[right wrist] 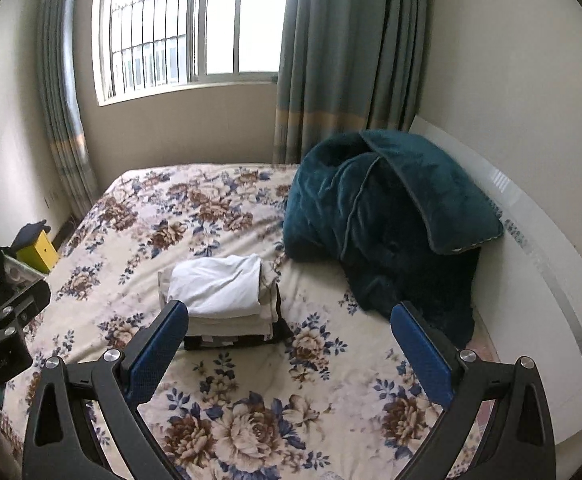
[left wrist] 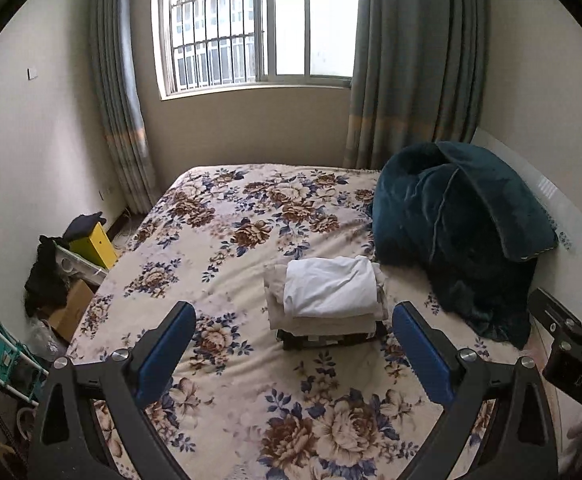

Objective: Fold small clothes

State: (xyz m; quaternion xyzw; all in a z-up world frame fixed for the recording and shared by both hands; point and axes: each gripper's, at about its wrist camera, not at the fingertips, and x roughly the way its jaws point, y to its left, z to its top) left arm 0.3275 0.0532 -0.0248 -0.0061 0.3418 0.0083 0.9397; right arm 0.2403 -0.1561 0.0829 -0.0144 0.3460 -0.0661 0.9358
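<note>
Only the left view showed floor clutter (left wrist: pixel 63 280). The folded stack (left wrist: pixel 327 300) lay beyond both wide, empty tongs (left wrist: pixel 293 320) (right wrist: pixel 289 318).

A bed (left wrist: pixel 219 216) with a floral cover carries a stack of folded clothes (left wrist: pixel 327 300), white piece on top; just beside it lies a heaped dark teal blanket (left wrist: pixel 459 224)
</note>
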